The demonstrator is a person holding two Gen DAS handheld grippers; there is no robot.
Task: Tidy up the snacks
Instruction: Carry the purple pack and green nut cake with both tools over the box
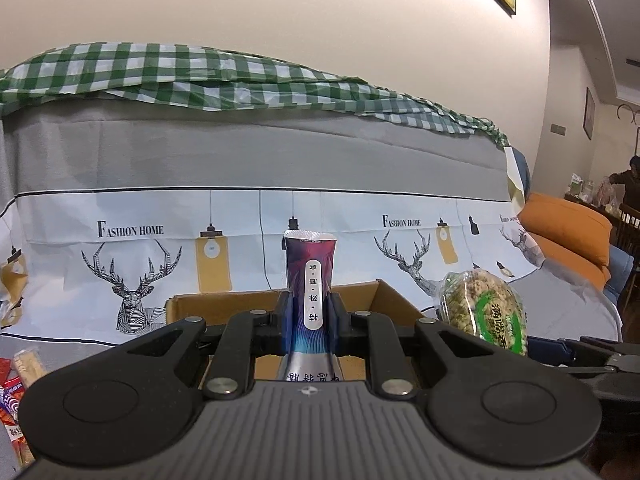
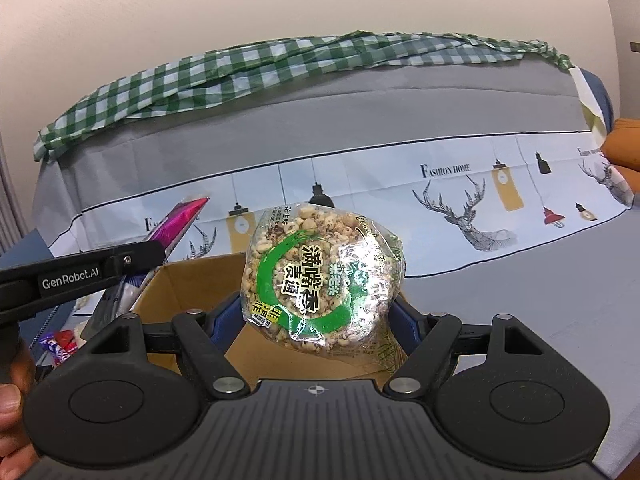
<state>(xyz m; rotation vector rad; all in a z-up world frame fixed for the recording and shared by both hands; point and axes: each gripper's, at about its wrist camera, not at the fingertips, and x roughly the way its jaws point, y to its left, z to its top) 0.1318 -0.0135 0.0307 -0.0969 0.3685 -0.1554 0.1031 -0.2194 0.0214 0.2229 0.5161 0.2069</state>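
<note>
Left jaws grip purple sachet (image 1: 311,280); right jaws grip puffed-grain bag (image 2: 320,276).

The sofa cover (image 1: 240,152) is grey, with white deer-print below. A green-white checked cloth (image 1: 200,76) tops it. The pouch (image 1: 310,276) looks purple-blue.

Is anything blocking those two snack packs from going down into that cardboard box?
Nothing visible does. The purple snack pack and the round puffed-grain cake are held just above the open cardboard box, whose visible interior looks bare.

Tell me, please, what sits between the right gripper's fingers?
The puffed-grain snack bag, clamped in the right gripper above the cardboard box, in the right wrist view.
</note>
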